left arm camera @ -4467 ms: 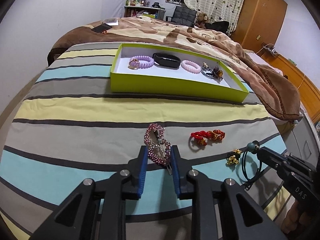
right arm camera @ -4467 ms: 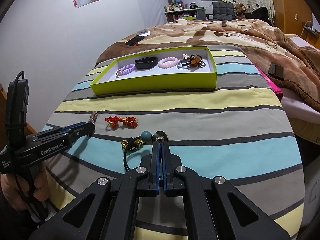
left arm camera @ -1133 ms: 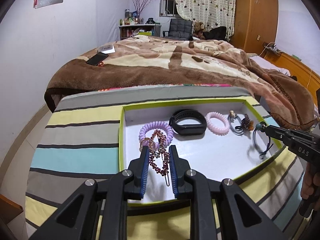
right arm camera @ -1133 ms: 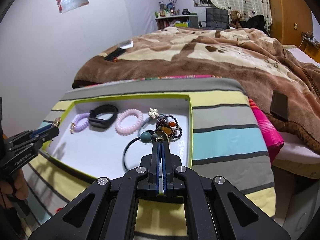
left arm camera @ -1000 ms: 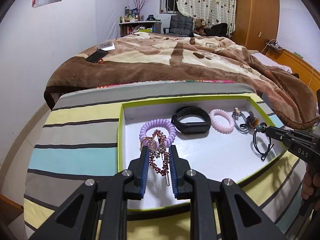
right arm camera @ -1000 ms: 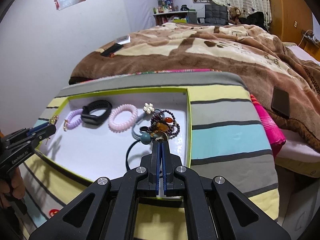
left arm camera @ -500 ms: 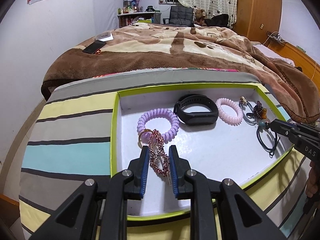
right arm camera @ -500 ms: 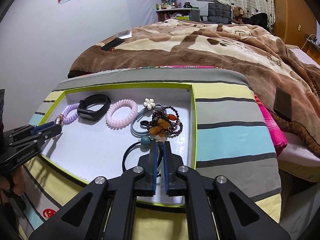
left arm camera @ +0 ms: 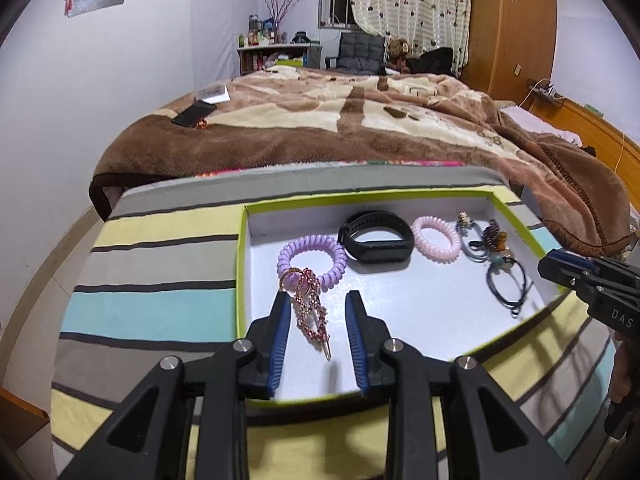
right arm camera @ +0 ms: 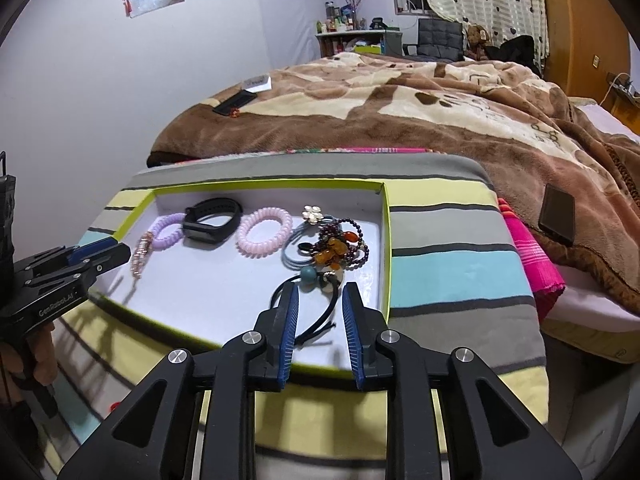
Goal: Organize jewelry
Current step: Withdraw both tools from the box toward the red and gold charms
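A lime-green tray (left arm camera: pixel 240 264) with a white floor lies on the striped cover. My left gripper (left arm camera: pixel 317 300) hangs over its near left part, jaws opening. The pink rhinestone hair clip (left arm camera: pixel 310 312) lies loose on the floor between the pads, against a purple coil tie (left arm camera: pixel 312 254). My right gripper (right arm camera: pixel 321 290) is over the tray's (right arm camera: pixel 386 248) near right corner, jaws also opening. The black hair tie with a teal bead (right arm camera: pixel 308 274) rests on the floor between them. Each gripper shows in the other's view: left (right arm camera: pixel 116 250), right (left arm camera: pixel 552 260).
Also in the tray: a black wristband (left arm camera: pixel 376 236), a pink coil tie (left arm camera: pixel 436 234), and a blue tie with a beaded bracelet (right arm camera: pixel 340 244). A brown blanket (left arm camera: pixel 360 128) lies beyond with a phone (left arm camera: pixel 194 114). Another phone (right arm camera: pixel 556 214) and pink cloth (right arm camera: pixel 532 256) are at right.
Both grippers' jaws have spread apart. The hair clip and the black hair tie, gripped a second ago, now lie free on the tray floor. Both hands have drawn back slightly.
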`<state>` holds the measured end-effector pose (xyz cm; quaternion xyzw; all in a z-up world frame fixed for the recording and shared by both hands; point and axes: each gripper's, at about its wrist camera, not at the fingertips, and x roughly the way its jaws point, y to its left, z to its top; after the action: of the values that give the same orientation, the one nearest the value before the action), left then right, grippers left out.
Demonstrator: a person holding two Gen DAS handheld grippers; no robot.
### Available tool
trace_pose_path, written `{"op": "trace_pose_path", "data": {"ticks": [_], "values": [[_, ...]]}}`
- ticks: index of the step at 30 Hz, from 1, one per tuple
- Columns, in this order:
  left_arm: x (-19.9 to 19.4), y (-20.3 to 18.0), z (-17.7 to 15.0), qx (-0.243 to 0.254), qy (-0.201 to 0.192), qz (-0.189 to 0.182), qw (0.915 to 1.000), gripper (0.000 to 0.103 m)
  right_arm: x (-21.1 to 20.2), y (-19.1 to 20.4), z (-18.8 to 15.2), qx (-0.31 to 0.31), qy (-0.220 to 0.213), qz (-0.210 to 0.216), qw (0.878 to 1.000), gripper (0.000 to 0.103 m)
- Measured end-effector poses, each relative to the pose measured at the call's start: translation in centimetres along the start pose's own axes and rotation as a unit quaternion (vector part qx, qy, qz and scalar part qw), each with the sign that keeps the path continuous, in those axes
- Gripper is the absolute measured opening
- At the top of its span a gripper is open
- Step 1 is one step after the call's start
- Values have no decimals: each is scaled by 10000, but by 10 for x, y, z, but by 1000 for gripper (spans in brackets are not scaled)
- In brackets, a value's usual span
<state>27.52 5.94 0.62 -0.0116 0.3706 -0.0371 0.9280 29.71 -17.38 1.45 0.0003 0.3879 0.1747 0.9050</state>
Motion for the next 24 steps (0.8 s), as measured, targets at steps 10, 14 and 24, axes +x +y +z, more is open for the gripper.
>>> {"op": "trace_pose_path", "data": {"ticks": [10,14,24], "values": [[-59,-6,-24,-181,-410,-160,9989,29,-52,17,-29,-58,-305,231,9992,24],[-79,-8,-39,-256,-504,-239,9981,29,-74,25,-47,-70,-402,336,9986,24],[-122,-18,-78,-348,-653,-332,9967,29,-115,40,-88,-70,-528,476,9974,24]]}}
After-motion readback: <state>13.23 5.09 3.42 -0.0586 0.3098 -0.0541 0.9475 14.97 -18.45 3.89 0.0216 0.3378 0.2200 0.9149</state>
